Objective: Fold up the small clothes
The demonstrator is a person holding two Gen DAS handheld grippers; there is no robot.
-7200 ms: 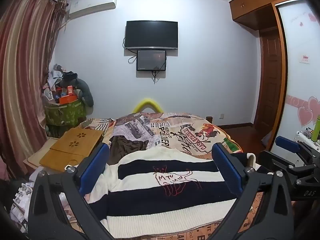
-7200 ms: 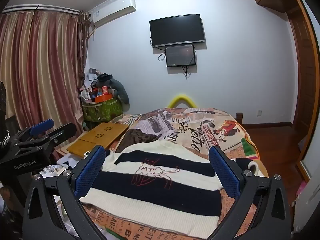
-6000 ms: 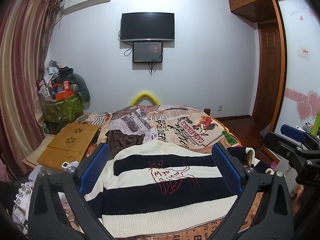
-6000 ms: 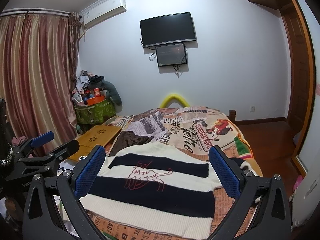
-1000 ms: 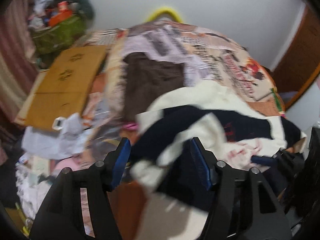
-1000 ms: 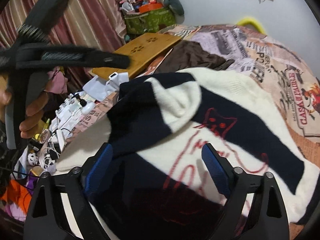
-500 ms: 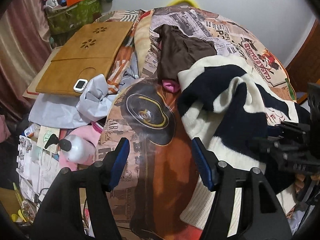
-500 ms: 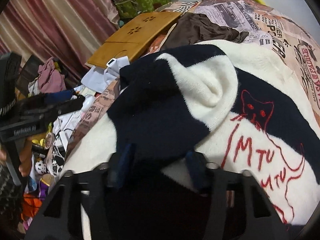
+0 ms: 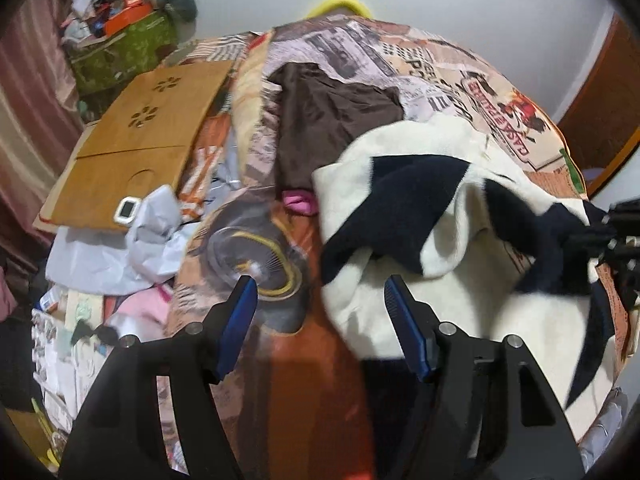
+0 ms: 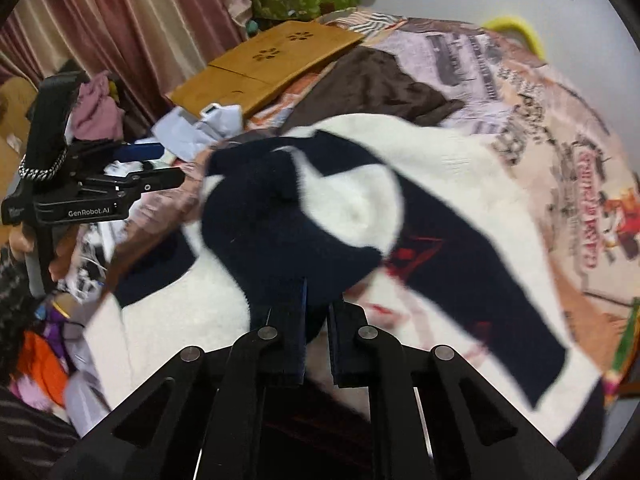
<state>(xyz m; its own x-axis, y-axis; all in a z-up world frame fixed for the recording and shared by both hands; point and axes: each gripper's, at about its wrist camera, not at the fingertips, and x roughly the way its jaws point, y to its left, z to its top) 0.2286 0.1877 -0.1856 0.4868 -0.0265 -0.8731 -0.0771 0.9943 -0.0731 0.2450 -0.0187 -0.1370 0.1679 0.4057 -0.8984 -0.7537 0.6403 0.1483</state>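
Lying rumpled across the bed (image 9: pixel 400 56) was one striped sweater (image 10: pixel 360 208), cream and navy, with red stitched lettering partly hidden by a fold. It covered the near right part of the bed, its near end reaching toward the bed's near edge, and part of it was turned back over itself into a raised hump.

Right hand-held gripper (image 10: pixel 316 320): blue pads pressed together on a navy fold of the sweater, the cloth bunched between them and lifted into a peak just ahead of the tips.

Left hand-held gripper (image 9: pixel 320 316): jaws apart and opening, blue fingers (image 9: pixel 238 320) spread above the bedspread at the sweater's left margin. The right pad stood at the cream edge; whether it touched could not be told. Nothing was pinched between the jaws. In the right wrist view the same tool showed at the left, held in a person's hand (image 10: pixel 60 256).

Brown garment (image 9: pixel 328 120): spread on the bed beyond the sweater, toward the far end, its near edge partly under the cream knit. A pink item (image 9: pixel 298 202) showed just beside the sweater's far left corner.

Wooden lap board (image 9: pixel 136 140): lay off the bed's left edge, with a small white device (image 9: pixel 127 209) at its near corner, beside crumpled pale paper (image 9: pixel 132 240).
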